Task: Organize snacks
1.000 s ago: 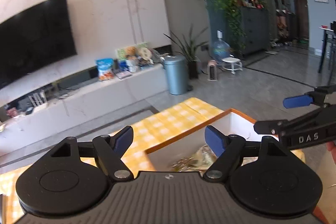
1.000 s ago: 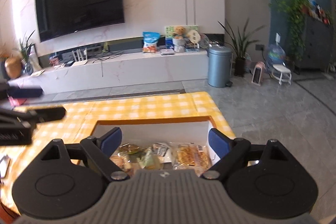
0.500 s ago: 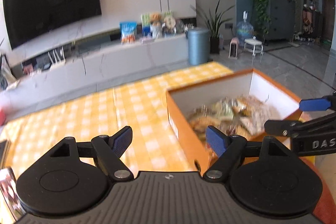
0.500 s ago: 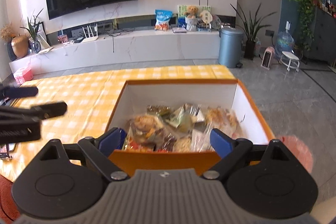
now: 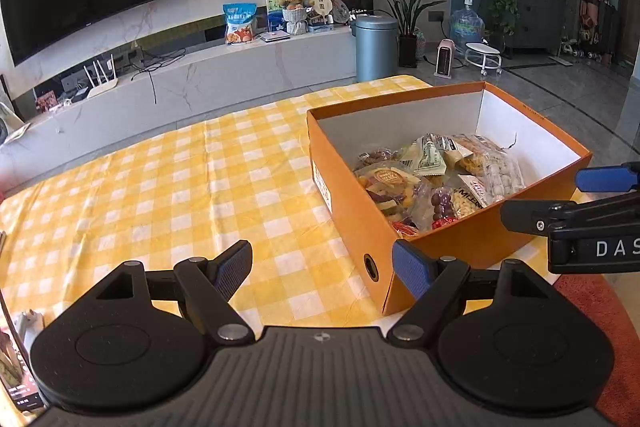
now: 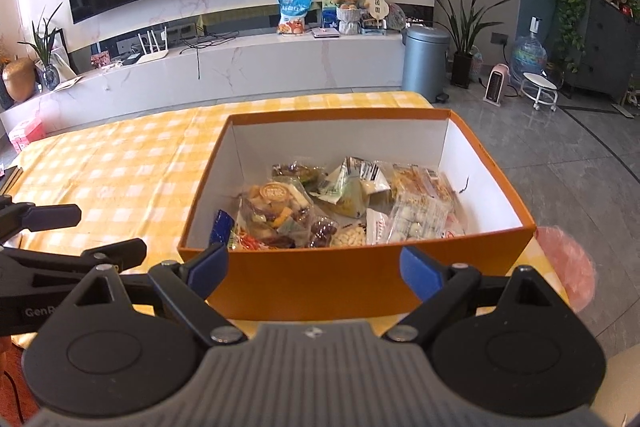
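Note:
An orange cardboard box [image 5: 352,211] with a white inside [image 6: 480,183] stands on a yellow checked tablecloth [image 5: 192,187]. Several snack packets [image 5: 424,183] lie heaped in its near half [image 6: 344,203]. My left gripper [image 5: 322,267] is open and empty over the cloth, with the box's near corner just ahead of its right finger. My right gripper [image 6: 314,267] is open and empty in front of the box's long near wall. Each gripper also shows at the edge of the other's view, the right gripper [image 5: 540,198] and the left gripper [image 6: 112,233], both with jaws apart.
The cloth [image 6: 120,167] stretches bare to the left of the box. A dark phone-like object [image 5: 16,367] lies at the table's near left edge. A red rug [image 5: 592,311] lies below on the right. A grey bin [image 6: 424,63] and a long TV bench [image 6: 240,67] stand beyond.
Both grippers have sunk and tipped downward, so the box's inside and the packets show more fully. The left view swung leftward and the box now lies to its right. Jaws stayed apart.

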### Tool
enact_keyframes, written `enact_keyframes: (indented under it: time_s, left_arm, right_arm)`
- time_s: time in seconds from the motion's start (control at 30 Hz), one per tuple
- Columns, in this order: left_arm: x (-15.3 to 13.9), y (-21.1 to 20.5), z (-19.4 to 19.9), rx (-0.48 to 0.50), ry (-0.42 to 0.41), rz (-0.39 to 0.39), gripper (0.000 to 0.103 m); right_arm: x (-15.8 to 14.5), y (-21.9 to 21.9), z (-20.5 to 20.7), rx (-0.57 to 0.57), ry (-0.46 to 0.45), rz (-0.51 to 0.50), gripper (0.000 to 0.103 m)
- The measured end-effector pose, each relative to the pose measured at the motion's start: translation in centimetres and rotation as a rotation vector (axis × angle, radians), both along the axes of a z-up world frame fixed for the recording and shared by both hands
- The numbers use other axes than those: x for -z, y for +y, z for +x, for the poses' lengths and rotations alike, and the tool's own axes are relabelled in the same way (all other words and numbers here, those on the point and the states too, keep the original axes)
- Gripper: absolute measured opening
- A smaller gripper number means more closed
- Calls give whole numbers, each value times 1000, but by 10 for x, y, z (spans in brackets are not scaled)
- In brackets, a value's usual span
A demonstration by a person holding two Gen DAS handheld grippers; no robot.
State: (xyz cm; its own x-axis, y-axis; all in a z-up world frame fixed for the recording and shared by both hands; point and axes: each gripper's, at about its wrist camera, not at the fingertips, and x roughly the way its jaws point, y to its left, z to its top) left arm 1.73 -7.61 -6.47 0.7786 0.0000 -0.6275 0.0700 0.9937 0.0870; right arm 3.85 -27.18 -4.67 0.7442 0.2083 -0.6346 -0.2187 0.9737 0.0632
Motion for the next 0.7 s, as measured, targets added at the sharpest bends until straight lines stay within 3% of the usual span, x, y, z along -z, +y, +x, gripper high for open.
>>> enact_keyframes:
  time_s: [0.7]
  left_arm:
    - [-2,2,0,-11,0,-11,93]
  right_arm:
    - [5,4,-2,-7,1,-10,92]
